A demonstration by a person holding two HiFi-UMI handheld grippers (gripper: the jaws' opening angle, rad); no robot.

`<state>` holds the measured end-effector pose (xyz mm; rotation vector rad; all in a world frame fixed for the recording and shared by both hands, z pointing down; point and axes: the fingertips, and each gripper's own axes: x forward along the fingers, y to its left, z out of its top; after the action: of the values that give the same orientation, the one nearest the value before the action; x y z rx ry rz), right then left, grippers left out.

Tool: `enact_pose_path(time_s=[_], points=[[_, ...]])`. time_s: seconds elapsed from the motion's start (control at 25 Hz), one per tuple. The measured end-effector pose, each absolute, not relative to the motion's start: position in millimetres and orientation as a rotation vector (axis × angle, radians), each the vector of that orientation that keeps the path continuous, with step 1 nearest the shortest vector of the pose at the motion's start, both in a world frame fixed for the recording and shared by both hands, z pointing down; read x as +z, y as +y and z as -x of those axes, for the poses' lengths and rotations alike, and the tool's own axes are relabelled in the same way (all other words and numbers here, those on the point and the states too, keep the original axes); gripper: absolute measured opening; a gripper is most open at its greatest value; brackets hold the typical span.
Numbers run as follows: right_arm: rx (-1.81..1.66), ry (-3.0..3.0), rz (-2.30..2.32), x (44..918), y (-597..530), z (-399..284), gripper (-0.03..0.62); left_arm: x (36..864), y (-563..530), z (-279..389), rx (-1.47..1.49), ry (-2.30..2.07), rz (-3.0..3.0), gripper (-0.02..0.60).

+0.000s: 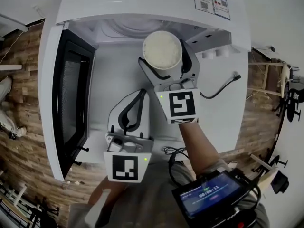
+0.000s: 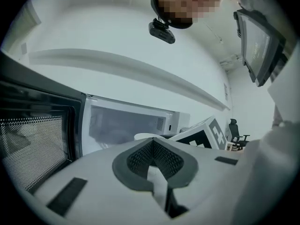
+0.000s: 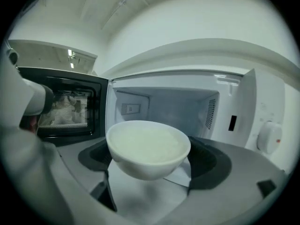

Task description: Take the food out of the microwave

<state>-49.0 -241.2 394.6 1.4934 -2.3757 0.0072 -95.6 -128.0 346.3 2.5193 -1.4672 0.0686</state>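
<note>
White bowl [image 1: 162, 50] [image 3: 147, 146] full of pale white food, clamped between the jaws of the right gripper [image 1: 166, 58] [image 3: 150, 159], one dark pad against each side of its wall. Held level, just in front of the microwave [image 1: 142, 4], raised off the white table [image 1: 223, 122] below, with the open cavity [image 3: 173, 107] directly behind. Microwave door [image 1: 71, 94] swung wide to the left, its dark mesh window facing inward. Round control knob [image 3: 269, 137] to the right of the cavity. Left gripper [image 1: 140, 96] [image 2: 152, 142] lower and to the left of the bowl, over the table, jaws pressed together at the tips with nothing between them, aimed toward the microwave. Black power cord [image 1: 221, 89] lying loose on the table to the right of the right gripper.
</note>
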Motion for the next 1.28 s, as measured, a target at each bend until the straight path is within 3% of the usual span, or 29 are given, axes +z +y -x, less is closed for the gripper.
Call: enact_pose_path(time_s=[0.64, 1.28], points=[[0.113, -2.357, -1.373, 441, -140, -8, 0.506, 350, -74, 45, 0.097, -1.496, -2.513, 0.005], [0.211, -2.305, -1.251, 494, -120, -13, 0.506, 364, -64, 54, 0.139, -1.533, -2.472, 0.005]])
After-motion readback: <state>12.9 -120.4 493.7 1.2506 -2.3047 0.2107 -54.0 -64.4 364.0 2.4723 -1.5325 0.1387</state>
